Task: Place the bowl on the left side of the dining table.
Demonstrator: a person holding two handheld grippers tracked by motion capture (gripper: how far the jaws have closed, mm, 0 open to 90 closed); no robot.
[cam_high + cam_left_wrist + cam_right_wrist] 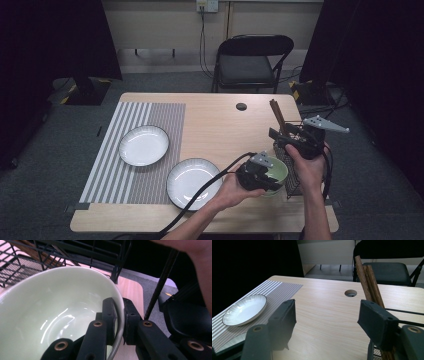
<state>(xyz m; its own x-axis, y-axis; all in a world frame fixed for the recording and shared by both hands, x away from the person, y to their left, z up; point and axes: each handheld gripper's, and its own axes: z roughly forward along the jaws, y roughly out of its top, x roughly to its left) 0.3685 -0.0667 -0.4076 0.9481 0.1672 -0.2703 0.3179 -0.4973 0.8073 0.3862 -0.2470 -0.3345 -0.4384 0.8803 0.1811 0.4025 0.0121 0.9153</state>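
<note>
Bright in the middle of the high view, on the tabletop (215,120), and very dark at both sides. Light from above. Soft white shine on the two plates (144,145). Small shadows under the hands. A bit grainy and soft all over.

In the left gripper view, curved streaks of glare inside the green bowl (50,315). Black and dim at the top right. Blurry skin in the top right corner, too close to look sharp.

In the right gripper view, fuzzy near jaws, sharp wood grain farther off. Black at the top left. Faint dark shadow under the left jaw.
</note>
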